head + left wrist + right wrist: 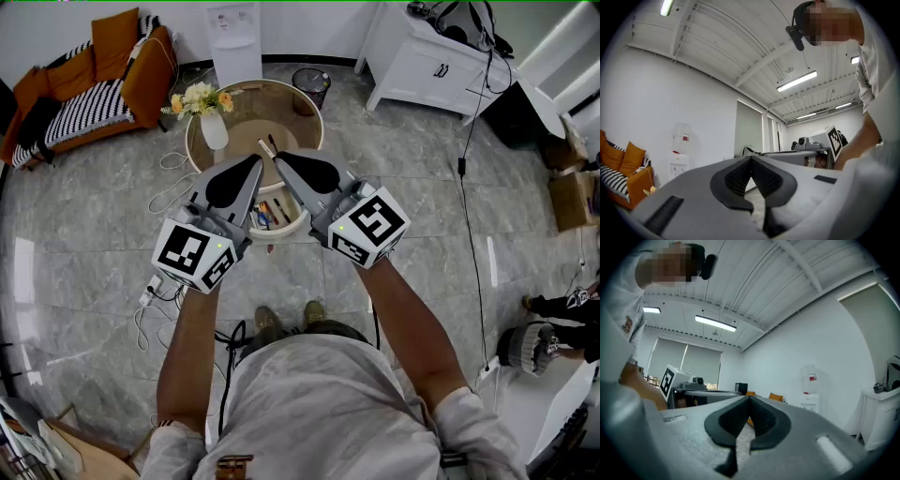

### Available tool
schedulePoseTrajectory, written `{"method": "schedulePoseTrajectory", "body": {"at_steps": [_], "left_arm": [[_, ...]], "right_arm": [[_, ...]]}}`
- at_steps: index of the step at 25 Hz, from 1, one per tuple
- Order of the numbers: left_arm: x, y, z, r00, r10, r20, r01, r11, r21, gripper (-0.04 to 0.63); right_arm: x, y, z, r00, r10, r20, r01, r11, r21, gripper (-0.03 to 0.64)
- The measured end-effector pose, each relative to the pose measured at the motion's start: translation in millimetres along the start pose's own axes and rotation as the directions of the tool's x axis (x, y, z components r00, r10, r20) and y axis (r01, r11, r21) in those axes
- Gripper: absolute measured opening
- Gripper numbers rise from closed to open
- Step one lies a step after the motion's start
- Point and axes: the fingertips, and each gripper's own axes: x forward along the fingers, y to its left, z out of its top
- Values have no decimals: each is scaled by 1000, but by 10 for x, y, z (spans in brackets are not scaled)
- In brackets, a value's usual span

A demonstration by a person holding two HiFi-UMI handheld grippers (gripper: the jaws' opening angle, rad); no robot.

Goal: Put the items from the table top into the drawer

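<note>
A grey marble floor [84, 253] fills most of the head view. An orange sofa [141, 75] with a striped cover stands against the far wall at the left, and a white cabinet [422, 66] at the right. Between them, by the wall, is a white water dispenser [234, 42], with a dark waste bin [311, 89] just beside it. The round wooden surface [302, 111] lies straight ahead of the person. Its drawer [286, 225] is pulled out toward them, and several small items [266, 214], some orange and some dark, lie inside it. The left hand-held gripper [751, 160] and the right hand-held gripper [750, 399] are held side by side above the drawer and the near edge of the surface, pointing away from the person. Each has its jaws closed, ribbed pads meeting at the tips with nothing between them. A white vase [214, 129] of pale and yellow flowers stands upright at the left edge of the surface. Just past the tips of the hand-held grippers a slim dark thing [273, 144] lies on the surface, too small to make out.
</note>
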Motion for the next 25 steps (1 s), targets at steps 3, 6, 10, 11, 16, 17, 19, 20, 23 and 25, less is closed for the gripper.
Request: {"method": "schedulePoseTrajectory", "body": {"at_steps": [3,6,10,11,16,17,19,20,23,25], "left_arm": [[-7,56,-2,1000,-6,1,6,1000,3,-1],[-20,108,-1,1000,-7,-2,7,1000,-2,-2],[-65,192,-42,1000,-9,-4,9,1000,-1,-2],[-83,216,-56,1000,-8,-4,8,1000,1,-2],[-210,361,-93,1000,-3,-4,3,1000,7,-2],[-236,391,-98,1000,-3,-4,3,1000,8,-2],[-291,439,-112,1000,-5,-7,5,1000,9,-2],[-322,457,-119,1000,-7,-7,8,1000,9,-2],[-430,510,-146,1000,-13,-6,13,1000,8,-2],[-498,569,-182,1000,-8,-5,8,1000,2,-2]], "right_arm": [[64,11,-11,1000,-2,2,2,1000,-1,0],[115,9,-13,1000,-9,12,9,1000,8,0],[158,-20,-27,999,-35,14,35,999,24,2],[168,-26,-41,999,-42,12,42,999,28,2],[259,17,-117,997,-82,-3,82,996,32,2],[285,39,-138,996,-87,-7,87,996,31,2],[328,82,-180,995,-98,-17,99,995,30,2],[344,102,-197,994,-106,-23,107,994,28,2],[372,156,-275,990,-132,-41,133,991,26,2],[392,190,-356,988,-143,-57,145,989,28,2]]}}
